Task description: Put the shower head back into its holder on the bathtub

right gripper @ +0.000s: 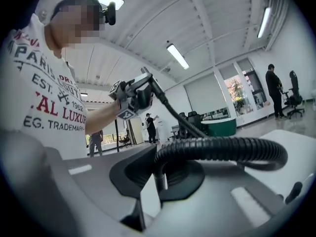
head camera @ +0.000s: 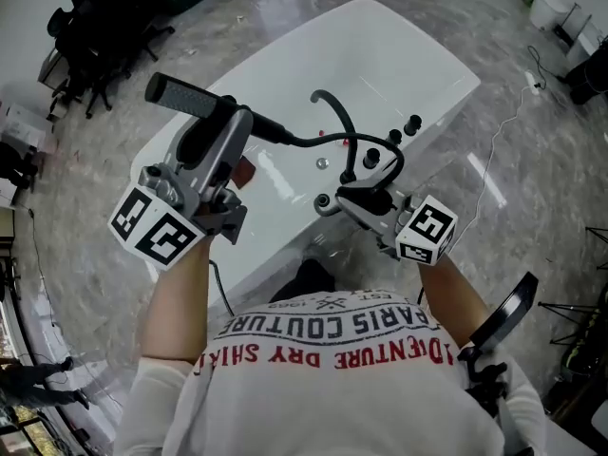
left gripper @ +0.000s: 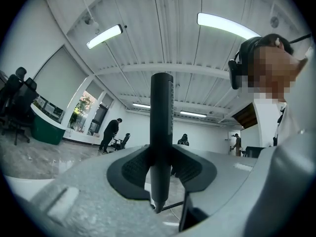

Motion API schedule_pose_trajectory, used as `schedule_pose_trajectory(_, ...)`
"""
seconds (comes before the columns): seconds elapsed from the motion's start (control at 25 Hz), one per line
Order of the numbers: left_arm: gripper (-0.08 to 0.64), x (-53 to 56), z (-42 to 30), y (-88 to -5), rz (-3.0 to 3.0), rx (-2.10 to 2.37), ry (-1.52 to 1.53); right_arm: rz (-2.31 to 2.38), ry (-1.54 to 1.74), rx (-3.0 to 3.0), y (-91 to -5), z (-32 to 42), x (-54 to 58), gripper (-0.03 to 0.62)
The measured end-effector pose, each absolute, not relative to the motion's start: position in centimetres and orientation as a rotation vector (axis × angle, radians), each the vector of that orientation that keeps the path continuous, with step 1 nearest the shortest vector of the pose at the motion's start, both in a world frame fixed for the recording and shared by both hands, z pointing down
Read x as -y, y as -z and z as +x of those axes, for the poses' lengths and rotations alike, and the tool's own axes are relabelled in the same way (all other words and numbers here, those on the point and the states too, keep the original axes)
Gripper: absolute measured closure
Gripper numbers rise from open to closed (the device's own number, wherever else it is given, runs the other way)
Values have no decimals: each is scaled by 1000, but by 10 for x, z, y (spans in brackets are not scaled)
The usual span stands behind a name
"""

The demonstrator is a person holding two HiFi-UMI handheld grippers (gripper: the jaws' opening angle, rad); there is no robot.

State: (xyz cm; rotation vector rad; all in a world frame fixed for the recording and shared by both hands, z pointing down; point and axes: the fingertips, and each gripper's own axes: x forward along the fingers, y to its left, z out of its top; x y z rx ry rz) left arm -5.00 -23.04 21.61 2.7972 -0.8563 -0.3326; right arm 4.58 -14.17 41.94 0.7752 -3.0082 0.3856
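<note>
Shower head (head camera: 185, 96) sits upper left in the head view, over the tub (head camera: 408, 65), its stem pinched by the left gripper (head camera: 226, 129). It looks stiff, light and slick. The right gripper (right gripper: 160, 177) clamps the ribbed hose (right gripper: 222, 149), which is likely springy, so 2 holds suit it.

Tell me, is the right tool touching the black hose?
Touching. The right gripper view shows the right tool shut on the hose, pads pressing both sides.

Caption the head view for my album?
The left gripper holds the shower head, the right gripper clamps its hose, over a bathtub.
</note>
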Motion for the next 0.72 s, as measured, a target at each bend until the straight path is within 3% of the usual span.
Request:
schedule_pose_trajectory(0.2, 423, 231, -50, -228, 2760, 852, 315, 934, -247, 2983, -388, 52, 180, 560)
schedule_pose_trajectory(0.72, 423, 262, -68, -265, 2649, 891, 299, 1368, -20, 2666, -403, 56, 271, 560)
